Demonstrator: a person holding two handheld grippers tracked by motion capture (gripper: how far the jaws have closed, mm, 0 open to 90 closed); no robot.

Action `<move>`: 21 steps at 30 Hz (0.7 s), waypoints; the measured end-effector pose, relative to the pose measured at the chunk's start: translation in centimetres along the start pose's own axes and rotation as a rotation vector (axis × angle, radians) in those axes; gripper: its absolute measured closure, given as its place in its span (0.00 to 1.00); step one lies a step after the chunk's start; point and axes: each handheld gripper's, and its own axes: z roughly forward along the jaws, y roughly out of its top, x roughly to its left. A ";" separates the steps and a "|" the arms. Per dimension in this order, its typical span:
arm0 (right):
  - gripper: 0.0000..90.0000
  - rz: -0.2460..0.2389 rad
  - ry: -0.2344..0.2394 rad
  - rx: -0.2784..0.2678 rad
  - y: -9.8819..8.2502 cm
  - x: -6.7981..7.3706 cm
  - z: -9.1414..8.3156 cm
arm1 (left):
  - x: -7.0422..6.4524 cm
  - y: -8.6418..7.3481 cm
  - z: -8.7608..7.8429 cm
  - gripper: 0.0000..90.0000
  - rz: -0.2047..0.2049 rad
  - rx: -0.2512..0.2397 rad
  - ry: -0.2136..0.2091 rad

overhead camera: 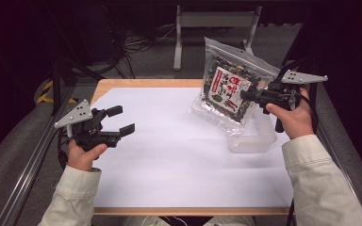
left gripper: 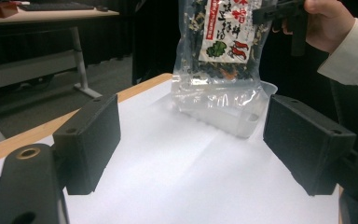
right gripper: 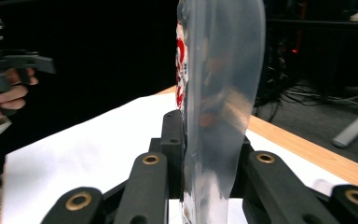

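Clear snack bag [overhead camera: 228, 89] hangs upright, zip-top uppermost.

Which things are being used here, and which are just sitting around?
In use:
- snack bag, clamped in the right gripper
- clear plastic tub under it
- left gripper, open, holding nothing

Just lying about:
- white sheet
- floor cables

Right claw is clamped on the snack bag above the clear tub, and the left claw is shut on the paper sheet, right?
Not quite. The right claw is clamped on the snack bag, held up over the clear tub, but the left claw is open and holds nothing. The left gripper view shows its jaws standing wide apart above the white paper sheet.
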 end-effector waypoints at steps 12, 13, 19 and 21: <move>0.85 0.039 -0.118 0.008 0.0 -3.2 -1.4 | 0.2 -0.3 0.2 0.21 -0.006 0.018 -0.003; 0.85 0.040 -0.131 0.008 0.0 -3.5 -1.5 | 0.2 -0.3 0.2 0.21 -0.010 0.021 -0.003; 0.85 0.080 -0.184 -0.003 -0.4 -4.8 -2.4 | 0.3 -0.3 0.1 0.21 -0.015 0.014 0.015; 0.85 0.080 -0.199 -0.004 -0.5 -5.1 -2.7 | 0.4 -0.4 0.1 0.21 -0.019 0.015 0.015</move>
